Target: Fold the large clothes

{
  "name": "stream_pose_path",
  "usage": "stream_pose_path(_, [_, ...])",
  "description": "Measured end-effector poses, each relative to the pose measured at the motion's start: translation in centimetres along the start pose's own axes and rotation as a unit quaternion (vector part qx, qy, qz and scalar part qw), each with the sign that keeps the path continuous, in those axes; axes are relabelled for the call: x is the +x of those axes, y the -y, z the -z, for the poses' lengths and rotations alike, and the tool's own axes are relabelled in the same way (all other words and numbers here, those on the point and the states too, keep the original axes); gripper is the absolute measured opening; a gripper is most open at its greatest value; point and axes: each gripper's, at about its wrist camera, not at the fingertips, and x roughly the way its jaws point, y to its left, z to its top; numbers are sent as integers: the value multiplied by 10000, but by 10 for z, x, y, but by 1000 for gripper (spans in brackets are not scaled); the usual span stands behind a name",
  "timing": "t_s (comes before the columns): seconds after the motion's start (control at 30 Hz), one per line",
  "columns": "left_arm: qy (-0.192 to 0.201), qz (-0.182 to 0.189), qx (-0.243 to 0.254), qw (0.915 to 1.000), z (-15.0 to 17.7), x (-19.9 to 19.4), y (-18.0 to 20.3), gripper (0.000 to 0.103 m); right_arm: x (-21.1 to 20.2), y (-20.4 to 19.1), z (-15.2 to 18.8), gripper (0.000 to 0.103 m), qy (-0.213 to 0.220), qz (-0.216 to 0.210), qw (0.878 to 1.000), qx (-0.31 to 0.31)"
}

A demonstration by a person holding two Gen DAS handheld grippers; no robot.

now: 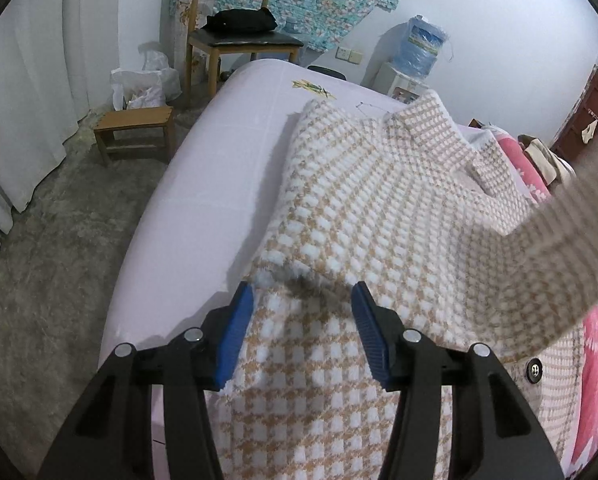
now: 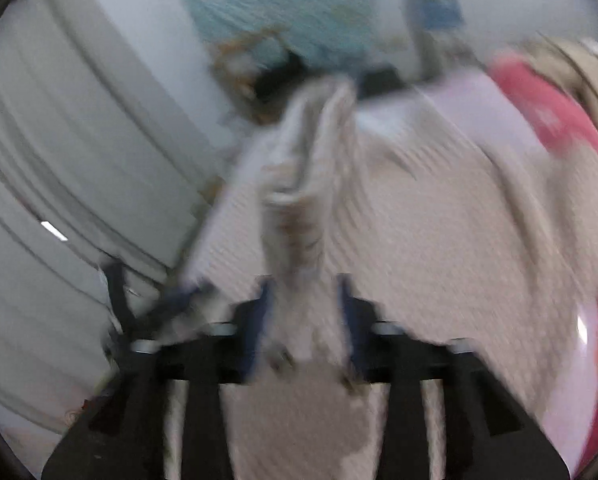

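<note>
A large beige-and-white houndstooth coat (image 1: pixel 379 208) lies on the pale lilac bed (image 1: pixel 219 168), collar at the far end, and a black button (image 1: pixel 535 369) shows at the near right. My left gripper (image 1: pixel 302 292) is at the coat's near left edge. Its blue pads pinch up a hump of the fabric. One sleeve (image 1: pixel 571 232) is lifted off the coat and sweeps across the right side as a blur. In the heavily blurred right wrist view, my right gripper (image 2: pixel 305 280) is shut on that sleeve (image 2: pixel 299 184). The fabric fills the gap between its pads and stretches away from them over the coat (image 2: pixel 439 240).
A pink flowered blanket (image 1: pixel 527 164) lies along the bed's right side. Past the bed's far end are a wooden chair (image 1: pixel 239 36) with a black bag on it, and a water dispenser (image 1: pixel 419 46). A low wooden stool (image 1: pixel 135 128) and white curtains (image 1: pixel 31 80) are on the left.
</note>
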Motion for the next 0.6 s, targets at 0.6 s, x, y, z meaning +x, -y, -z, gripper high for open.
stream_pose_path(0.6, [-57,-202,156,9997,12,-8,3,51,27,110,35,46,-497,575,9849,1554])
